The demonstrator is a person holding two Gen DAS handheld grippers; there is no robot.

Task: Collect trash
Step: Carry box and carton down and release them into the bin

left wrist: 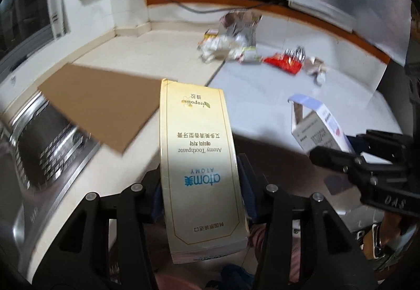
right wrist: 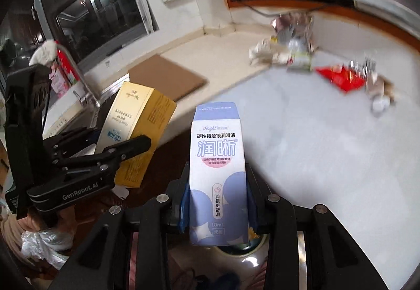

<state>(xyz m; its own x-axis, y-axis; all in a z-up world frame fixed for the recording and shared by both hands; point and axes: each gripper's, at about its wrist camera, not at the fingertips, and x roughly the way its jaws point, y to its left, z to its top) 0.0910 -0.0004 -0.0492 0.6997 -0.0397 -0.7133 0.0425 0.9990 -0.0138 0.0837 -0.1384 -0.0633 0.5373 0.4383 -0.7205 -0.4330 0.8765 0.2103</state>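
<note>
My left gripper [left wrist: 200, 185] is shut on a long yellow toothpaste box [left wrist: 199, 158], held off the counter's front edge; the box also shows in the right wrist view [right wrist: 136, 127]. My right gripper [right wrist: 218, 200] is shut on a small white and lilac eye-drop box [right wrist: 216, 171], which shows at the right of the left wrist view [left wrist: 319, 129]. More trash lies far back on the counter: a heap of crumpled foil and paper wrappers [left wrist: 231, 37] [right wrist: 288, 45] and a red wrapper [left wrist: 283, 61] [right wrist: 341, 74].
A brown cardboard sheet [left wrist: 105, 103] [right wrist: 168, 74] lies on the counter by a steel sink [left wrist: 44, 148] with a tap [right wrist: 78, 74]. A window [right wrist: 92, 6] is at the left. Plastic bags [right wrist: 47, 242] sit below.
</note>
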